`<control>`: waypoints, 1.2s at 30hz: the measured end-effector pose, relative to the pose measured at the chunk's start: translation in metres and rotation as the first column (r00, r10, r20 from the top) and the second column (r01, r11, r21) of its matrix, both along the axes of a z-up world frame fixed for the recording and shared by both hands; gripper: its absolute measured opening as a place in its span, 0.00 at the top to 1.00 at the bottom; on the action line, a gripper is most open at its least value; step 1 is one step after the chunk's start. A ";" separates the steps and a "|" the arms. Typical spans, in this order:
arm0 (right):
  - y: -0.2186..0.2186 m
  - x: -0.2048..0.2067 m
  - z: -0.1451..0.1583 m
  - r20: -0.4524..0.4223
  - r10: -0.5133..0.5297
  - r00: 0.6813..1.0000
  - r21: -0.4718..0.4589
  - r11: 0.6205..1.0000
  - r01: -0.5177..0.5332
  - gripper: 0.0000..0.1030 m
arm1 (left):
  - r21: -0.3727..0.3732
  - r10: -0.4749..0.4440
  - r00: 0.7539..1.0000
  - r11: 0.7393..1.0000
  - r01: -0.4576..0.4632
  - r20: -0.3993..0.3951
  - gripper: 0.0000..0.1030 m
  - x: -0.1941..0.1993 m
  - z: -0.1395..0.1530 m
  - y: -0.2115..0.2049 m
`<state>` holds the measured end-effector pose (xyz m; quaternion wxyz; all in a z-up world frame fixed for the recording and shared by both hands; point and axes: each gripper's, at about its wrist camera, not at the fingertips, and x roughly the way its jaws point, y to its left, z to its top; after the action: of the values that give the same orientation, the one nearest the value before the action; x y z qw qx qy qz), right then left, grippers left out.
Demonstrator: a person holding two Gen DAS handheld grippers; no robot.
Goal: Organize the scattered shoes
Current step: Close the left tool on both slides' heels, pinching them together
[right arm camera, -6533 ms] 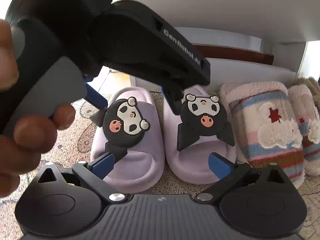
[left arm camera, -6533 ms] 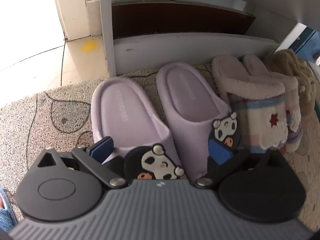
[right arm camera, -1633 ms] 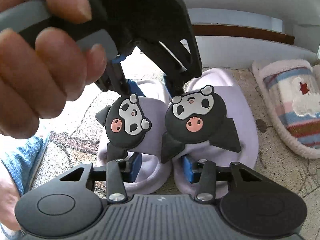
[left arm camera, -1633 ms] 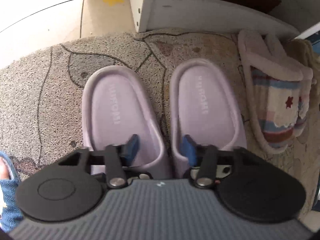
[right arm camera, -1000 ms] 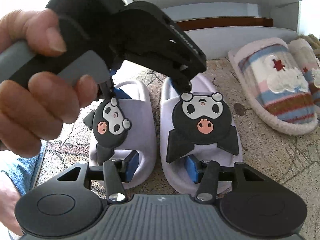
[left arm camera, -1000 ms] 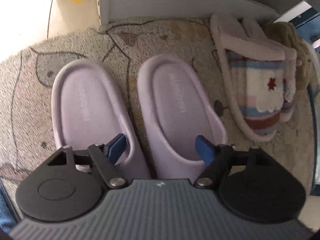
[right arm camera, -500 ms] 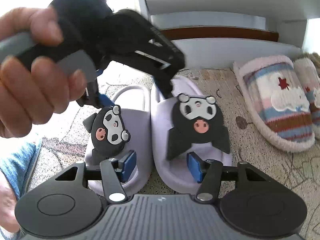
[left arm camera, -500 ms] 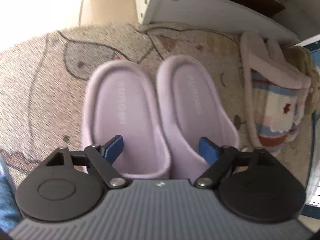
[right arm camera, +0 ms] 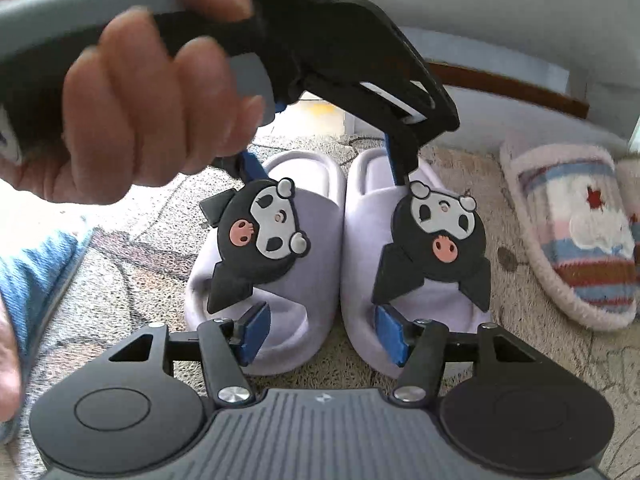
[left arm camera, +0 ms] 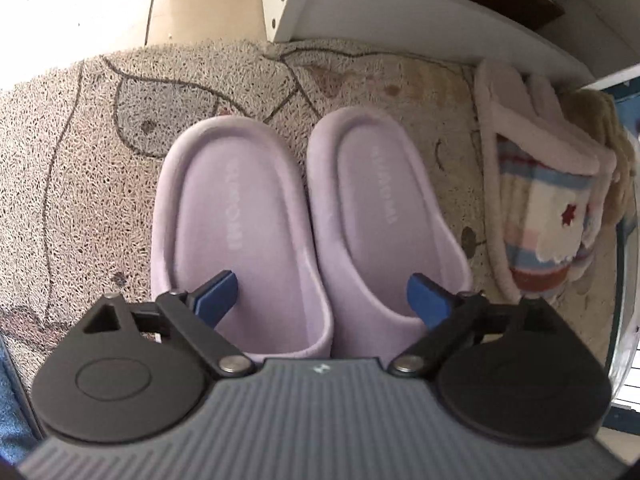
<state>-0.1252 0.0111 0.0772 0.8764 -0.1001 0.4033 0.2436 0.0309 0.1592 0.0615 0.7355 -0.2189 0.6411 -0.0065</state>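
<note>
The white shoe cabinet (left arm camera: pixel 420 36) stands at the far edge of the scene; its lowest opening shows a dark brown board, and I cannot tell whether anything sits inside. In front of it lies the speckled floor mat (left arm camera: pixel 80 168) with dark line drawings, carrying all the footwear.

The pair of lilac slippers (left arm camera: pixel 304 216) stands on the mat, side by side, inner edges touching or nearly so, heels toward the cabinet. Each strap bears a black cartoon charm (right arm camera: pixel 264 236). To their right, apart from them, lies a fluffy striped slipper (right arm camera: pixel 576 236) with a red star, its mate just beyond it against the cabinet foot, and a tan plush slipper (left arm camera: pixel 608 148) beyond that.

My left hand (right arm camera: pixel 132 112) wraps the grey handle, pointing my left hand-held gripper (left arm camera: pixel 322 298) steeply down over the pair. Its jaws have just been opening and stand wide: one blue pad (left arm camera: pixel 218 296) hangs over the left slipper's footbed, the other over the right slipper's outer rim, the inner walls of both slippers between them. No pad presses on either slipper.

My right hand-held gripper (right arm camera: pixel 322 334) slants down at the toe end, jaws at a middling spread, straddling the two inner toe edges. Whether its pads (right arm camera: pixel 254 332) press them I cannot tell.
</note>
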 end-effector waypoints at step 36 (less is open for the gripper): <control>-0.003 0.009 -0.002 -0.036 -0.024 0.999 0.037 0.999 0.025 0.63 | 0.074 -0.051 0.999 0.996 0.051 -0.010 0.87 0.010 0.015 -0.010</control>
<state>-0.1158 0.0085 0.0753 0.8736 -0.0744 0.4156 0.2420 0.0405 0.1495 0.0767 0.7402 -0.1749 0.6493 -0.0005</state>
